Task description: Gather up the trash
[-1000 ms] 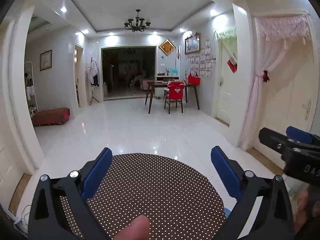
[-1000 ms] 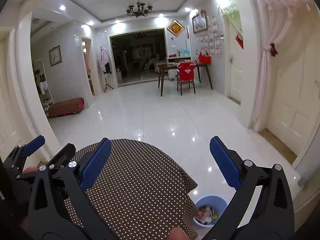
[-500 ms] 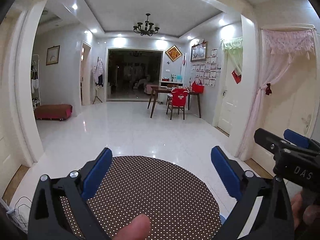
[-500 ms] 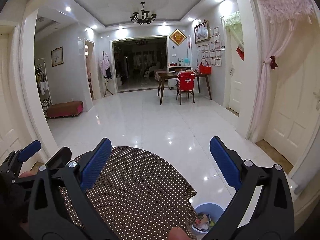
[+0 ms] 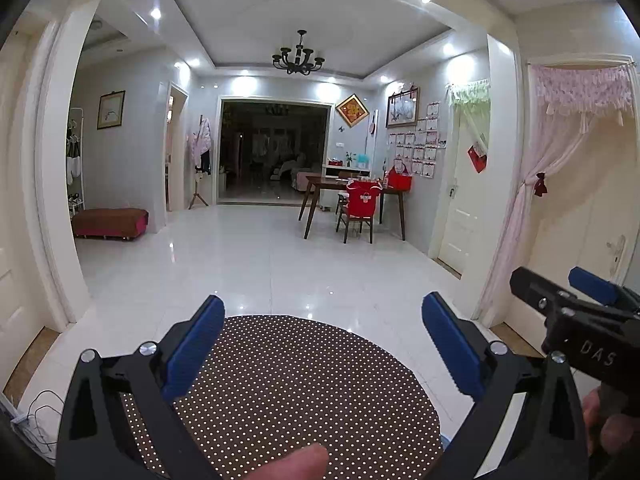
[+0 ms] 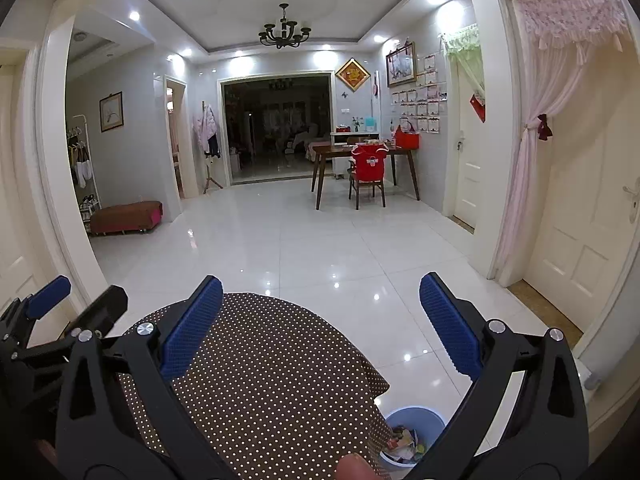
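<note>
Left gripper (image 5: 320, 344), right gripper (image 6: 320, 320): jaws spread wide, empty, above dotted tablecloth (image 6: 272, 380). Bin (image 6: 412, 436) on floor beside table's right edge, holding trash. No loose trash visible; collection apparently complete.

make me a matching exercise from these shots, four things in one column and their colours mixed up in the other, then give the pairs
Things:
1. trash bin
2. tablecloth
3. chair cover
4. chandelier

Colours:
a. black
b. red
c. light blue
d. brown with white dots

Pairs: 1-c, 2-d, 3-b, 4-a

The trash bin stands on the floor beside the covered table in the right wrist view; the chair cover is at the far wooden table.
</note>
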`<state>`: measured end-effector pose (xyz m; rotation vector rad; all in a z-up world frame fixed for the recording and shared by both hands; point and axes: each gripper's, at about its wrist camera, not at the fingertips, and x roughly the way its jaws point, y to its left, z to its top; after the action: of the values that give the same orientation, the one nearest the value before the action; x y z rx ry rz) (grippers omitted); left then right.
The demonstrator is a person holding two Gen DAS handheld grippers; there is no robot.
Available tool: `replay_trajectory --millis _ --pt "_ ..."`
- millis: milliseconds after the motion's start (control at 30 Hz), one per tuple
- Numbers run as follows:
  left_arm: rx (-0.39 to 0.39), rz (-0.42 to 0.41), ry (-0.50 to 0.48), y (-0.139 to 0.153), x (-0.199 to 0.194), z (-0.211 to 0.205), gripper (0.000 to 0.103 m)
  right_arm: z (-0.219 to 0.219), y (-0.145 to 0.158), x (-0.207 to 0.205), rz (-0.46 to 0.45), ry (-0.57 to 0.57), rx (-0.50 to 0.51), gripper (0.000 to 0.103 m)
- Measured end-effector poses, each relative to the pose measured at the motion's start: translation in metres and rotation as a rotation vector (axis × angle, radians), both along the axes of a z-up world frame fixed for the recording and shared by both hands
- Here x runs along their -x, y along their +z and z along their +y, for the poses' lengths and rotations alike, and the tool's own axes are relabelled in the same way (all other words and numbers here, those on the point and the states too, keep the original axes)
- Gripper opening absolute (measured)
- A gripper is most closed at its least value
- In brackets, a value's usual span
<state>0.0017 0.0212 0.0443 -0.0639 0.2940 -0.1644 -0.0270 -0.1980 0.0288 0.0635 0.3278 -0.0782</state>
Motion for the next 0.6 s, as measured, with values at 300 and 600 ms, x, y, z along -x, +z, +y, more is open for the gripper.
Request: replay_trajectory --millis 300,600 --pt "-0.008 -0.013 0.009 -0.0042 0.0036 -0.0046 0.097 -0.0002 -0.0006 -0.0012 0.002 0.000 0.001 0.097" --pt "-0.019 -0.012 0.018 -0.0047 0.0011 -0.0038 0.098 0.0009 -0.0048 0.0002 0.002 -0.003 -0.009 0.097"
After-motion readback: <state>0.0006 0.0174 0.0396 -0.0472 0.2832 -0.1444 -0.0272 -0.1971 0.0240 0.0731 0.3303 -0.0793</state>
